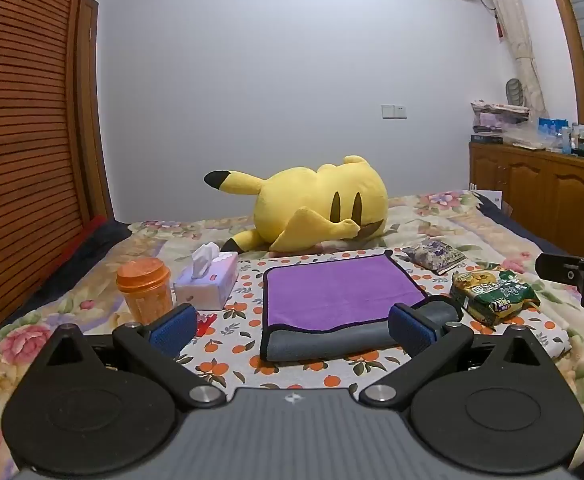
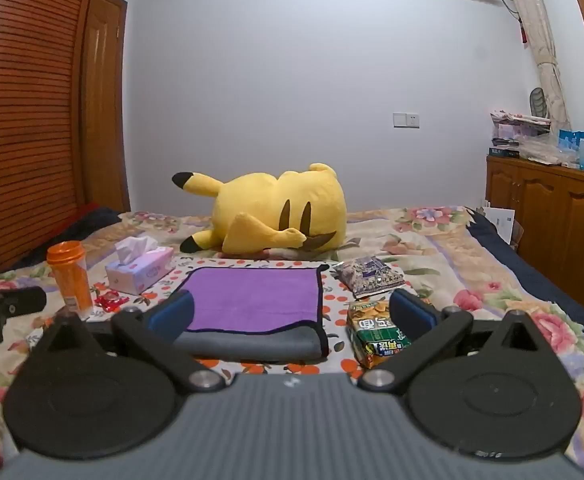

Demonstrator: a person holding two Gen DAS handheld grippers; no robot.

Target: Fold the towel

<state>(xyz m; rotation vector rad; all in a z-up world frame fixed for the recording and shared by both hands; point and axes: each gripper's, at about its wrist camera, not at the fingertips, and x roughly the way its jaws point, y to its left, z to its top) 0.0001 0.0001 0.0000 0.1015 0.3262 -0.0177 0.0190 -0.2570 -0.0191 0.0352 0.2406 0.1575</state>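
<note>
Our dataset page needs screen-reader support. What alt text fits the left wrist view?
A purple towel, folded with its gray underside showing at the near edge, lies on a fruit-print cloth on a bed, framed by the open left hand-held gripper. An orange bottle, tissue box, snack packets and yellow plush surround it.

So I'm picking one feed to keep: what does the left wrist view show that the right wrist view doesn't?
Only the left wrist view shows the right gripper, at its right edge. Only the right wrist view shows the left gripper and the red wrappers clearly. Both show the purple towel, folded once, the orange bottle, tissue box, snack packets and yellow plush.
</note>
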